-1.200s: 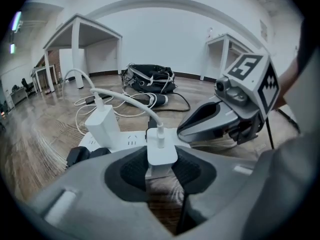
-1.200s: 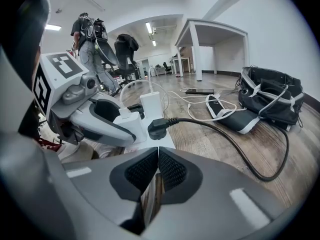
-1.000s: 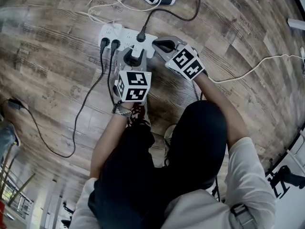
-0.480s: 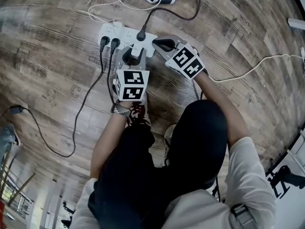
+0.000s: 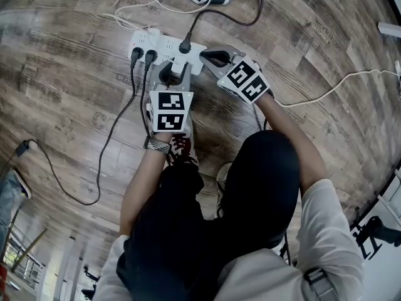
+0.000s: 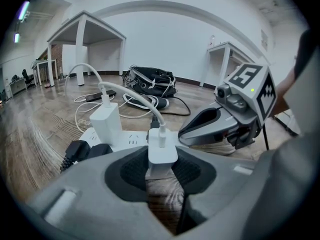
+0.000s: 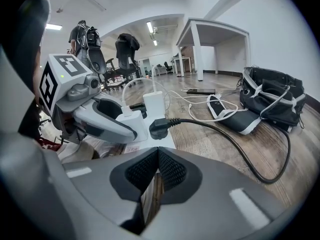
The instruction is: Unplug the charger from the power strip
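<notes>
The left tongs (image 6: 162, 159) are clenched on the small white cube-shaped charger (image 6: 162, 148). Their pads squeeze both flanks, so it can be drawn straight out below its white cable (image 6: 150, 111). The charger sits at the near edge of the long white plastic power strip (image 6: 125, 140) on the wood-plank floor (image 5: 75, 68). Whether its prongs are seated is hidden. The right tongs (image 7: 156, 171) are pinched together on nothing, tips at the strip's end, apparently bracing it so it does not lift with the pull.
</notes>
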A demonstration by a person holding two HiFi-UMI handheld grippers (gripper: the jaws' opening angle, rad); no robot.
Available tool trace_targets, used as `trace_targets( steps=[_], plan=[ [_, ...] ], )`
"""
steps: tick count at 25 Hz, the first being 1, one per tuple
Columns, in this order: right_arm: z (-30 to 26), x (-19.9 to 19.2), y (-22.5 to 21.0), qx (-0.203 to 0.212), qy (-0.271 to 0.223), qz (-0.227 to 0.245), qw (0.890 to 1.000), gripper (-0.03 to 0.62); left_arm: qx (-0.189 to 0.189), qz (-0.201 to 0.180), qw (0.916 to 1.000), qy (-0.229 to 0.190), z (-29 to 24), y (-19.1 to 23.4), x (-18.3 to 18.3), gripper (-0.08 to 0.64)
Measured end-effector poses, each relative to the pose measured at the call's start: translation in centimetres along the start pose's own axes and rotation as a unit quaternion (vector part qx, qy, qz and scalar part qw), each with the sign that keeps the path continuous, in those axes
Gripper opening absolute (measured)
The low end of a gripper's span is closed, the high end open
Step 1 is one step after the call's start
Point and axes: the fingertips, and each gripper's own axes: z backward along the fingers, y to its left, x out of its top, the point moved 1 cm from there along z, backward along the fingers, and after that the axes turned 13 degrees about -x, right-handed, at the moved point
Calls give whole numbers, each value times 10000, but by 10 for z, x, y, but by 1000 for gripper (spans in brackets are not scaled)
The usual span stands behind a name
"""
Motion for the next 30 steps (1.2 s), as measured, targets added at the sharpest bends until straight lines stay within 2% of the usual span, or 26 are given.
trace_targets(
  steps=[15,21,30],
  plan=[
    [0,1,1,57,-14,-24,10000,2,-342,605,9970,-327,3,2,0,146],
    [0,-1,0,53,-4,-16,10000,2,-153,150,9998,-57,2,2,0,141],
    [1,1,0,74,-61,-63,9999,2,-26,-236,9994,266,0,-2,1,141]
  ],
)
